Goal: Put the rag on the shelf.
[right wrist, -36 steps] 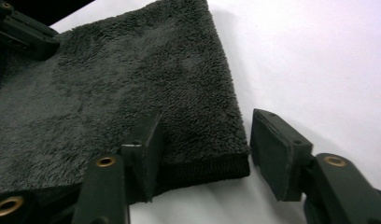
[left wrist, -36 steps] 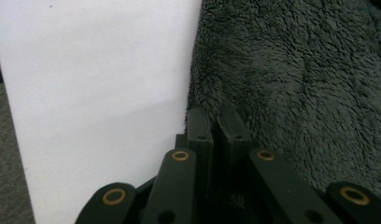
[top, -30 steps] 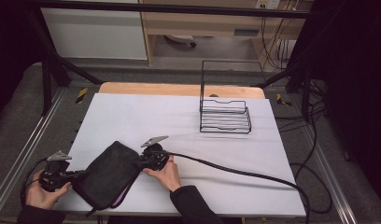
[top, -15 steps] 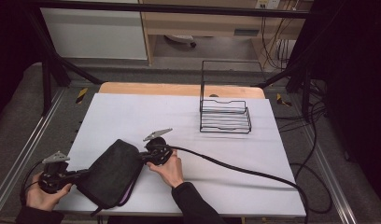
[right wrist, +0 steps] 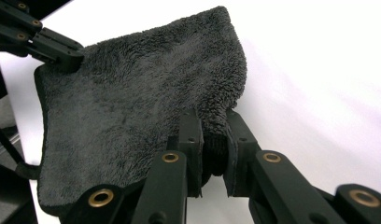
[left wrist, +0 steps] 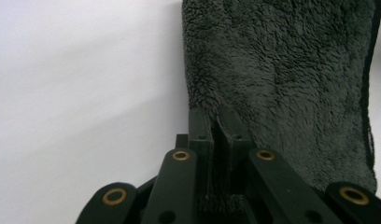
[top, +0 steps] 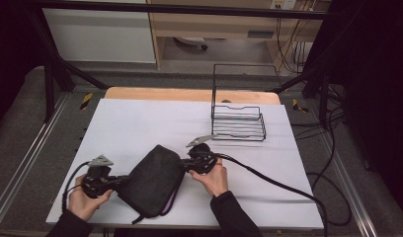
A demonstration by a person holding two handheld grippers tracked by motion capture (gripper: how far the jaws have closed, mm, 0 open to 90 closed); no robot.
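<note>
Lifted and shifted right, the fluffy dark towel (top: 152, 185) hangs pinched by left gripper (top: 121, 181) and just-closed right gripper (top: 183, 166).

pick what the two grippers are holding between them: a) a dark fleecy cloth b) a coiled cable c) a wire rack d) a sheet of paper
a: the left gripper and the right gripper each have their jaws pinched on an edge of the dark fleecy cloth, which hangs between them over the white table.
</note>
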